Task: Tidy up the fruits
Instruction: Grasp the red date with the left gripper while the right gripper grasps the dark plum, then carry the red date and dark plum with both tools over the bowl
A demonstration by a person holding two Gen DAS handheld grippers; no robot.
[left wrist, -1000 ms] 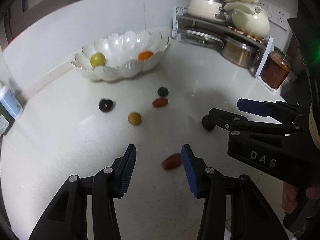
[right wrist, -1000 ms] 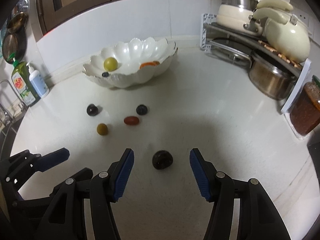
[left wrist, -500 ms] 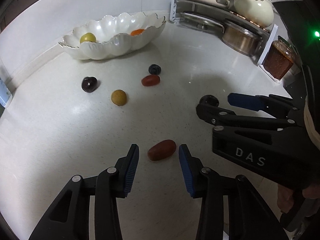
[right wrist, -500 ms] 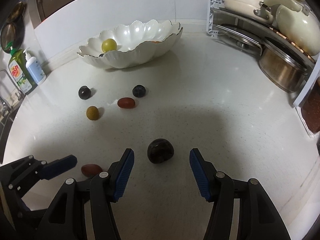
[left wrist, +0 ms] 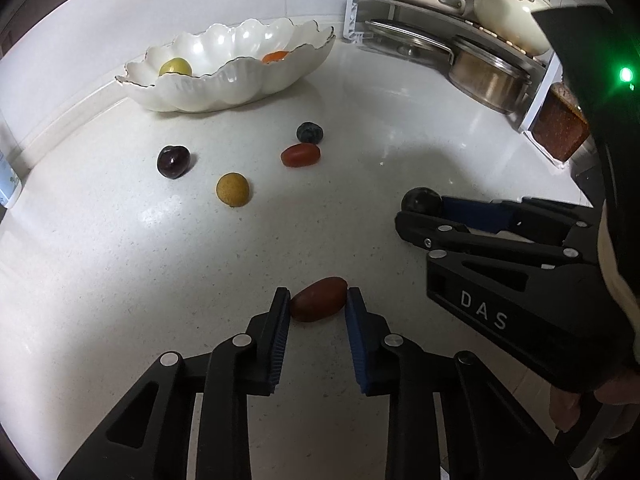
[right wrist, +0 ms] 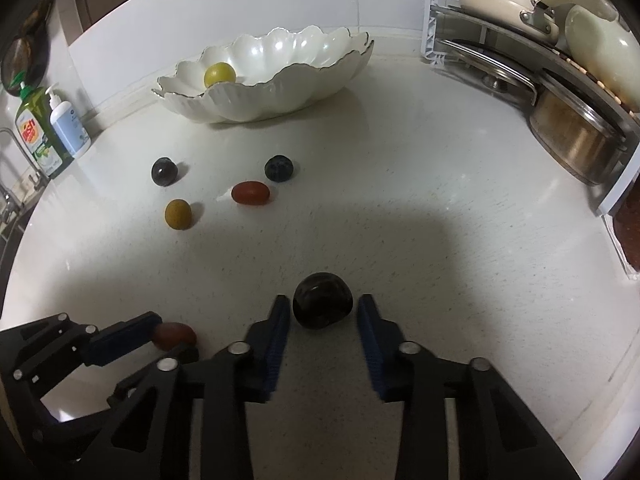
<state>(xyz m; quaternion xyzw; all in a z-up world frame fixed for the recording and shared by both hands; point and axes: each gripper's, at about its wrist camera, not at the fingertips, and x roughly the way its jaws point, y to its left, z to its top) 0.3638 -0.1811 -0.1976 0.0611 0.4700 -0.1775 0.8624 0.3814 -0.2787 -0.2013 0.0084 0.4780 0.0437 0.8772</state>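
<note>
The red oblong fruit, likely a grape tomato, lies on the white table between the fingertips of the left hand-held gripper. Both blue pads appear to touch its sides, so the jaws read as closed on it, though it rests on the table, not lifted. The skin looks smooth and glossy: judged light, soft, and slippery. It is taken across its short axis near the middle; light pressure should be enough, since a hard squeeze could split it or squirt it out forward.

The dark round fruit, possibly a plum or large grape, sits on the table between the fingers of the right hand-held gripper. A gap shows on each side, so the jaws stand open around it, not yet gripping. Judged firm-skinned and prone to rolling; a hold across its widest part would suit.

Farther out on the table lie four loose fruits: a second red oblong fruit, a blueberry just beside it, a yellow-brown round fruit, and a dark cherry-like fruit. Beyond them stands the scalloped white bowl, holding a yellow-green fruit and an orange fruit. The bowl is the likely destination. A pot rack stands at the far right; soap bottles stand at the far left.
</note>
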